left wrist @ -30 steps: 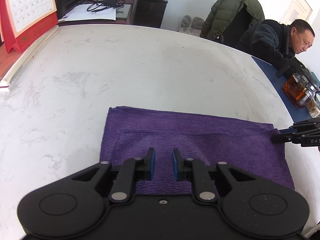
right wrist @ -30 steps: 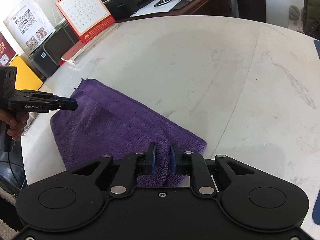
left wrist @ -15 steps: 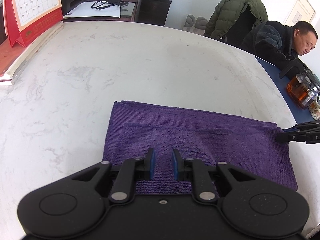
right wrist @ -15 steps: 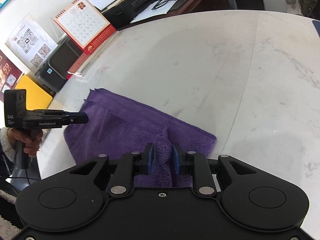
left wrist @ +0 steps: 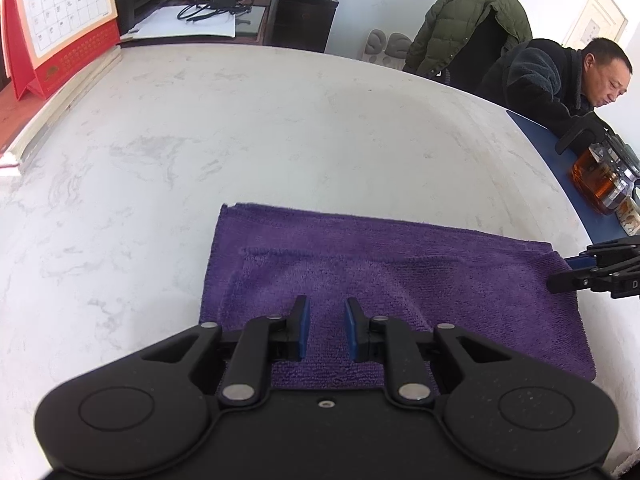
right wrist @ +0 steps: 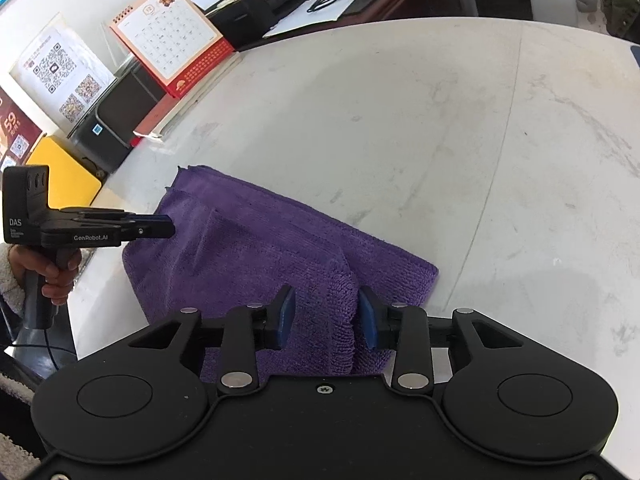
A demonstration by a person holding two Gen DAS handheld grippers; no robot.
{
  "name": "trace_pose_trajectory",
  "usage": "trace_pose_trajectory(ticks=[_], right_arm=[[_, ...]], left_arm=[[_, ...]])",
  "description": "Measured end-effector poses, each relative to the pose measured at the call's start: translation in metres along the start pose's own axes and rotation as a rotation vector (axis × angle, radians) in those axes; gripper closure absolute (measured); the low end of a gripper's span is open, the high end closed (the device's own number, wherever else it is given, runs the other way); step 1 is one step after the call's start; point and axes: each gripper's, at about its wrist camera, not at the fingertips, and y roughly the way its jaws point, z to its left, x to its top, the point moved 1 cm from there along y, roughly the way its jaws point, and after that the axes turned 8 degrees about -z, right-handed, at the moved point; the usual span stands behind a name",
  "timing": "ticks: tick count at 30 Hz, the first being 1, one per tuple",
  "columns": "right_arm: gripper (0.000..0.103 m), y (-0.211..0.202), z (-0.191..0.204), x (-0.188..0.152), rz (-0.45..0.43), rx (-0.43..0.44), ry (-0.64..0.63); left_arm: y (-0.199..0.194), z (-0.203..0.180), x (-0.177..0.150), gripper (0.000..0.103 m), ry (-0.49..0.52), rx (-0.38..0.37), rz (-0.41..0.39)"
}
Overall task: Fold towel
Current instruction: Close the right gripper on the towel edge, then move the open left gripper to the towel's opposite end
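While the right gripper [right wrist: 326,316] is opening off a raised ridge of the folded purple towel [left wrist: 392,280] on the worktop [left wrist: 280,140], the left gripper [left wrist: 325,328] hovers slightly apart, empty; layers could spring loose.

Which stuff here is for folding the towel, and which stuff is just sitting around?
For the job:
- purple towel, folded on the marble table
- left gripper, over the towel
- right gripper, jaws opening, a towel ridge between them

Just lying about:
- desk calendar
- glass teapot
- green jacket
- QR code sign
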Motion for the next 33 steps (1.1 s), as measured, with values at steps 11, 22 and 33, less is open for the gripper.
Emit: trace_pose_trajectory(ticks=[11,22,33], right_arm=[[0.089,0.002,-0.002,-0.001,0.023,-0.001,-0.065],[0.089,0.000,-0.009,-0.002,0.013,0.052,-0.115],[0.089,-0.005,-0.015,-0.003,0.021,0.094,-0.133]], left_arm=[[-0.012,-0.017,0.028,0.083,0.136,0.039,-0.028],[-0.216,0.001,0.034,0.082,-0.105,0.418,-0.212],[-0.379,-0.027,0.052,0.075,-0.131,0.672,-0.409]])
